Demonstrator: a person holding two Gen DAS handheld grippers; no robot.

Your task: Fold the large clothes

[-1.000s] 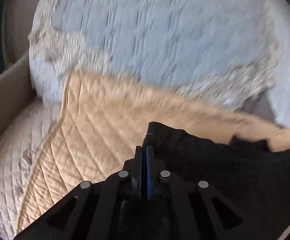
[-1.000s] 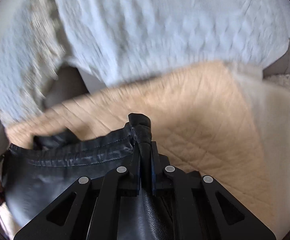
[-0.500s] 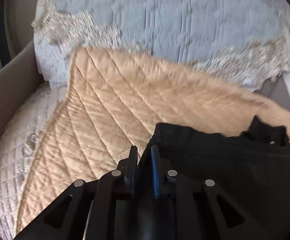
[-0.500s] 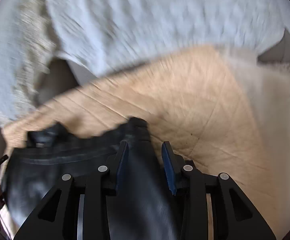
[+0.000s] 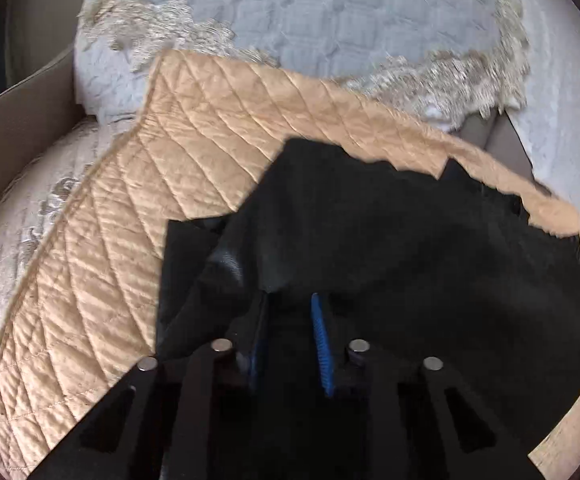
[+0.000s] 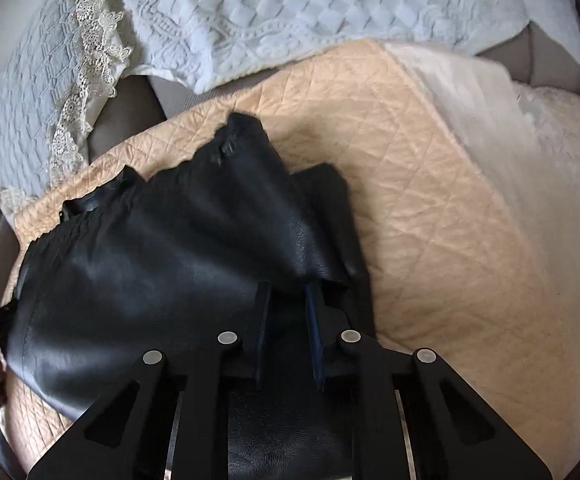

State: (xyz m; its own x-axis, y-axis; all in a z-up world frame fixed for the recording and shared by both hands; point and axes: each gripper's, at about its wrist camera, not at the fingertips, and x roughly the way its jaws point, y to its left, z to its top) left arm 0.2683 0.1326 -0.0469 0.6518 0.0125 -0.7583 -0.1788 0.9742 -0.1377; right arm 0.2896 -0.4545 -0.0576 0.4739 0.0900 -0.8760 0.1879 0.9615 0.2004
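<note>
A black leather-like garment (image 6: 161,264) lies folded on a tan quilted mat (image 6: 430,184). It also shows in the left wrist view (image 5: 390,240), on the same mat (image 5: 137,208). My left gripper (image 5: 290,300) is open, its blue-padded fingers just behind the garment's near edge. My right gripper (image 6: 287,290) is open too, its fingers at the garment's near fold, holding nothing. The garment's top corner sticks up a little in the right wrist view.
A white quilted cover with lace trim (image 5: 330,20) lies behind the mat; it also shows in the right wrist view (image 6: 269,12). A cream embroidered cushion (image 5: 5,260) is on the left, a white fluffy throw (image 6: 550,168) on the right.
Both grippers were shut on the garment's edge a second ago. They have opened, let it go onto the mat and drawn back a little.
</note>
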